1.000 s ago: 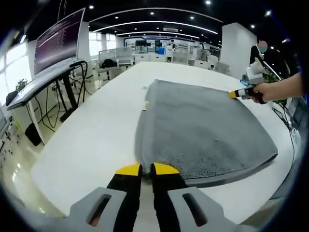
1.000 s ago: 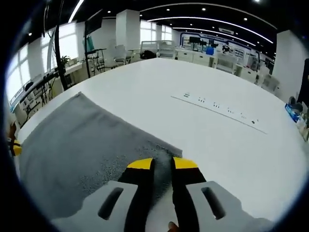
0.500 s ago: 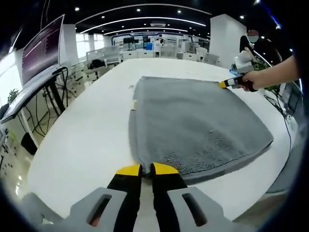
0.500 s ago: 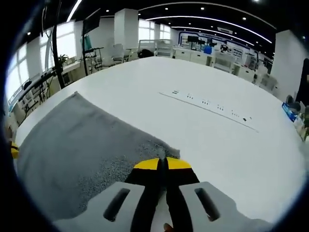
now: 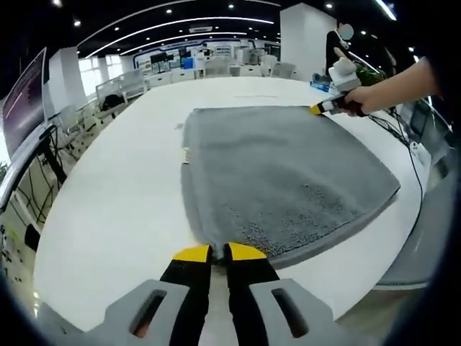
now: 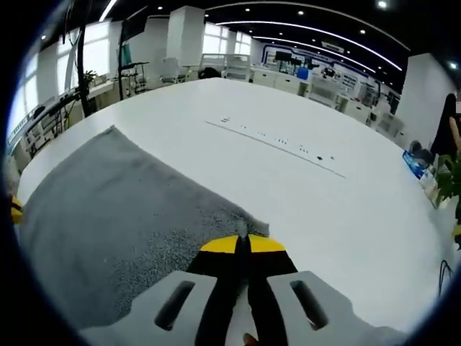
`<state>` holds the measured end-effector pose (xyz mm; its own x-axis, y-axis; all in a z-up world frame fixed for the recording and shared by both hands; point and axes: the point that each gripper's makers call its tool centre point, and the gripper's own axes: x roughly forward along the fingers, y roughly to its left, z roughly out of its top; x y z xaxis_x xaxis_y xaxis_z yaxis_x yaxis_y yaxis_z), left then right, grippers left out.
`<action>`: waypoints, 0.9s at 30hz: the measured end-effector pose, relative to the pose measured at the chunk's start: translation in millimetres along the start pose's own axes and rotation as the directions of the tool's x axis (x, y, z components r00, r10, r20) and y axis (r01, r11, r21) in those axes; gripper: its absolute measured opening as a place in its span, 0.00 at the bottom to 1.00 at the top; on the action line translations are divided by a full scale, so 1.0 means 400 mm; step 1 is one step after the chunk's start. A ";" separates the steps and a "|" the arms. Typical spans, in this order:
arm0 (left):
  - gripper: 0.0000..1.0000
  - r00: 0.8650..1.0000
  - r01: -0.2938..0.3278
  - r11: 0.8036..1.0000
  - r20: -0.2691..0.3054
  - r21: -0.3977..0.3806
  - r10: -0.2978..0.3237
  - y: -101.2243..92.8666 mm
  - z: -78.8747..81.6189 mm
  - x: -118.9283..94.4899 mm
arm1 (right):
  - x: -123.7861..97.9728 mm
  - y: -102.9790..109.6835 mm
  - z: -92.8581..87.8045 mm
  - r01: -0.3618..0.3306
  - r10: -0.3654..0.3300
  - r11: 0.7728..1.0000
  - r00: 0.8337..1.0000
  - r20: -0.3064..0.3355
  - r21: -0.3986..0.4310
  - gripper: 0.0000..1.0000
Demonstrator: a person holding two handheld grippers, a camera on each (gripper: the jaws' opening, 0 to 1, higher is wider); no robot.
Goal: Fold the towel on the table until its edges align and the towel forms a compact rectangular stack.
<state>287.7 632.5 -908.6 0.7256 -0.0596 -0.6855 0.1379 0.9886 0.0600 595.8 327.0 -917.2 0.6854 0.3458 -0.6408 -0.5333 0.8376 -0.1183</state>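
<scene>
Left tool (image 5: 218, 251) pinches the grey towel (image 5: 281, 176) at its 6 o'clock corner; right tool (image 6: 242, 244) nips a second corner, jaws pressed together. Towel lies flat on the white tabletop (image 5: 115, 209); I'd lift both corners evenly, carrying them onto the opposite edge

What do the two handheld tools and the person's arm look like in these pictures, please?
Each tool has two black jaws with yellow tips, rising from a grey body with slanted oval slots: the left tool and the right tool match. In the left gripper view, the right tool's yellow tip and pale body also show, and the person's forearm is bare, no sleeve showing.
</scene>
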 end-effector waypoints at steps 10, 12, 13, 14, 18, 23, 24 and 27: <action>0.08 0.998 0.051 0.999 -0.029 0.005 -0.051 -0.118 0.003 0.004 | -0.091 -0.089 -0.077 0.043 -0.043 0.999 0.999 0.012 0.019 0.01; 0.08 0.998 0.051 0.999 -0.042 0.012 -0.050 -0.146 0.007 0.000 | -0.109 -0.104 -0.091 0.045 -0.045 0.999 0.999 0.016 0.026 0.01; 0.08 0.998 0.053 0.998 -0.043 0.013 -0.053 -0.153 0.007 0.000 | -0.116 -0.110 -0.096 0.045 -0.045 0.999 0.999 0.016 0.025 0.01; 0.08 0.997 0.060 0.998 -0.045 0.020 -0.059 -0.171 0.009 0.000 | -0.121 -0.119 -0.102 0.047 -0.047 0.999 0.999 0.015 0.021 0.01; 0.08 0.995 0.086 0.995 -0.050 0.051 -0.083 -0.216 0.011 0.004 | -0.137 -0.172 -0.130 0.062 -0.063 0.998 0.998 0.010 0.017 0.01; 0.08 0.992 0.113 0.990 -0.060 0.085 -0.108 -0.277 0.017 0.009 | -0.150 -0.231 -0.159 0.076 -0.076 0.997 0.997 0.014 0.018 0.01; 0.08 0.992 0.118 0.989 -0.061 0.091 -0.113 -0.288 0.018 0.011 | -0.150 -0.244 -0.165 0.077 -0.077 0.997 0.997 0.012 0.017 0.01; 0.08 0.988 0.143 0.985 -0.068 0.097 -0.136 -0.317 0.023 0.015 | -0.161 -0.270 -0.175 0.089 -0.089 0.996 0.996 0.002 -0.014 0.01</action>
<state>280.6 505.4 -913.6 0.6527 -0.1845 -0.7348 0.3047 0.9519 0.0317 574.6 184.8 -916.3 0.7307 0.2708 -0.6267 -0.4773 0.8590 -0.1854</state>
